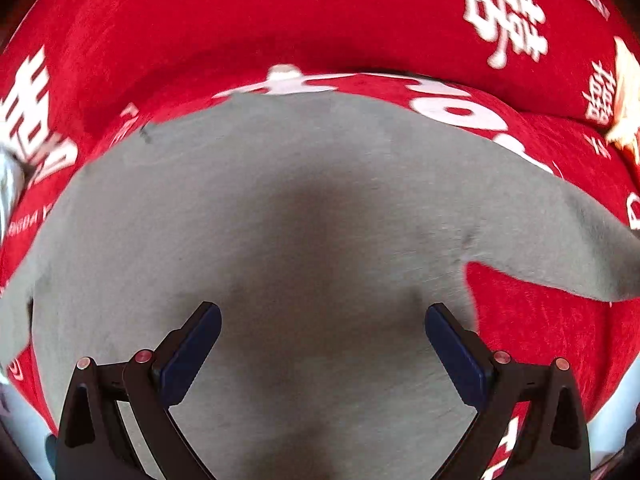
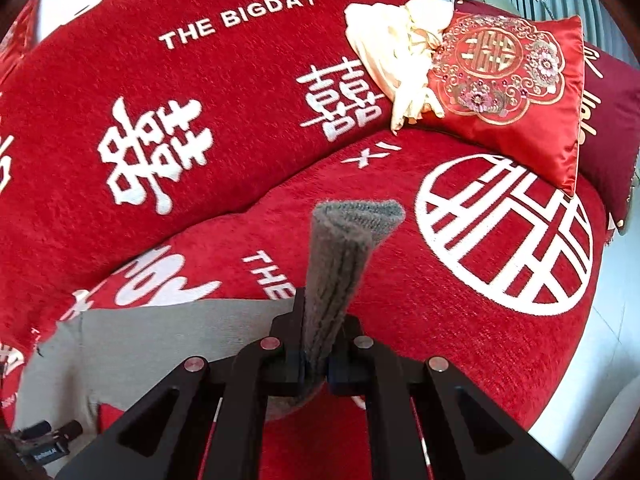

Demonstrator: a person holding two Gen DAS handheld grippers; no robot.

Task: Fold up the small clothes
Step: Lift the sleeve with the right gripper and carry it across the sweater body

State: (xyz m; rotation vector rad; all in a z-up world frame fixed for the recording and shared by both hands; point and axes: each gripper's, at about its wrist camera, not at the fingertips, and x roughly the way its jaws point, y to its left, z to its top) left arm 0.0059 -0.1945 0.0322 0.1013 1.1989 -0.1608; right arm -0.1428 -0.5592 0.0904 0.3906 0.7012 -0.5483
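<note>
The grey garment (image 1: 280, 208) lies spread flat on the seat of a sofa under a red cover (image 1: 240, 20), one sleeve running off toward the right edge of the left wrist view. In the right wrist view its ribbed cuff (image 2: 340, 256) stands up between the fingers of the right gripper (image 2: 316, 372), which are pinched tight on it, while the garment's flat body shows at lower left. The left gripper (image 1: 322, 320) hangs above the cloth with its blue-padded fingers (image 1: 192, 356) spread wide, holding nothing. White lettering on the cover reads "THE BIGDAY" and "HAPPY WE…", beside large double-happiness characters. Only the right wrist view shows the embroidered red cushion (image 2: 516, 88), a cream cloth (image 2: 392, 64) beside it and a darker red pillow (image 2: 612, 128).
</note>
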